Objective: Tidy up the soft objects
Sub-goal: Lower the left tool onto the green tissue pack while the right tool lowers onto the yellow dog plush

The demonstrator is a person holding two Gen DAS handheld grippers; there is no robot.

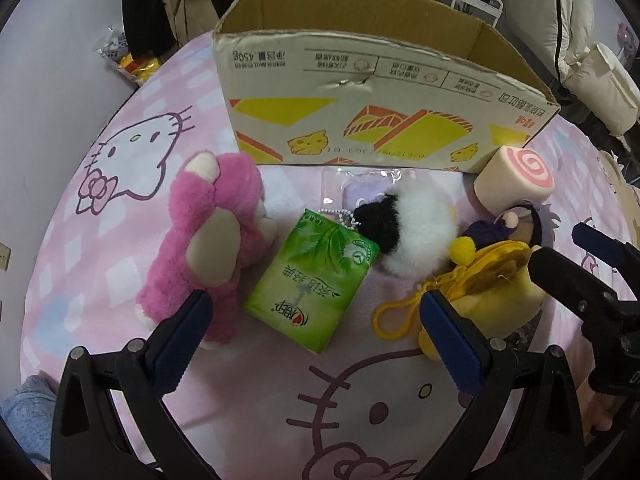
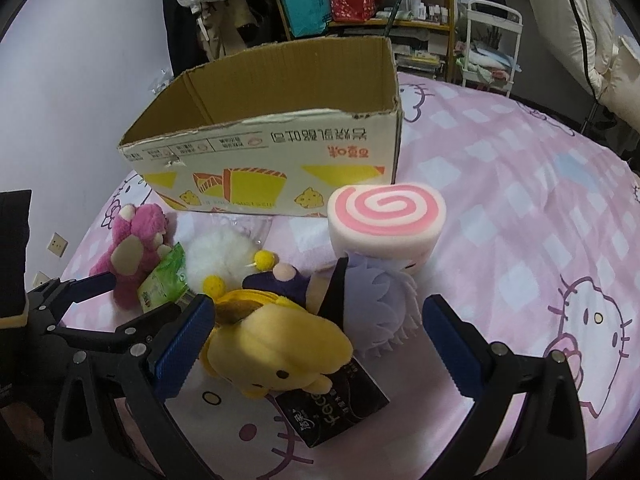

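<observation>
Fingers (image 2: 452, 344) apart; black packet (image 2: 340, 400) right-view only.

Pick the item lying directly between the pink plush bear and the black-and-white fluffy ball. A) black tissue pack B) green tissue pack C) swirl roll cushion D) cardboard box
B: the green tissue pack lies on the bedsheet between the pink plush bear and the black-and-white fluffy ball.
</observation>
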